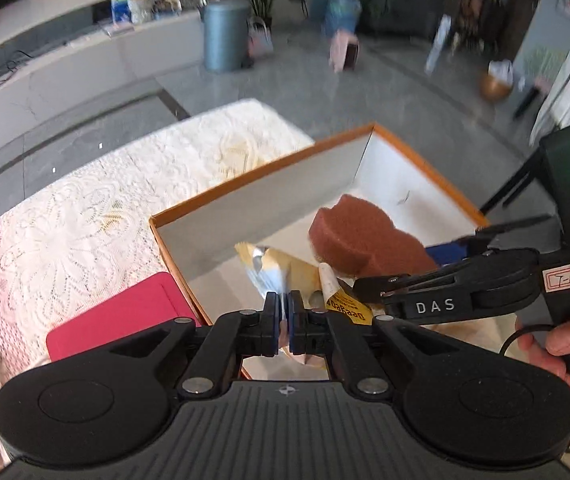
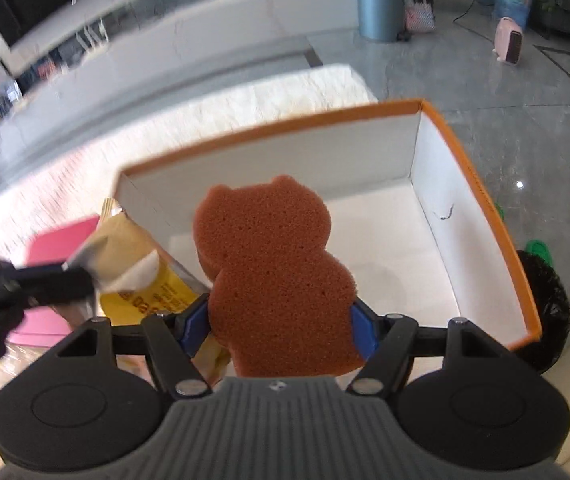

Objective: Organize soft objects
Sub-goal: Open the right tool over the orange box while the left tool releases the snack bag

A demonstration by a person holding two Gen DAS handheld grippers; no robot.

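Note:
A brown bear-shaped sponge (image 2: 273, 264) is pinched at its lower sides between the blue pads of my right gripper (image 2: 281, 328), over the open white box with an orange rim (image 2: 485, 200). My left gripper (image 1: 283, 308) is shut on the thin edge of a tan and yellow snack packet (image 1: 281, 264), which hangs over the box's near left corner (image 1: 157, 224). In the left wrist view the sponge (image 1: 361, 236) sits just right of the packet. The right wrist view shows the packet (image 2: 145, 280) at the left, beside the sponge. The box floor looks bare.
The box stands on a white lace tablecloth (image 1: 85, 220). A flat pink-red case (image 1: 125, 316) lies left of the box. A black mesh bin (image 2: 545, 300) stands by the box's right side. A hand (image 1: 561, 336) grips the right tool. A blue-grey bin (image 1: 225, 36) stands on the floor.

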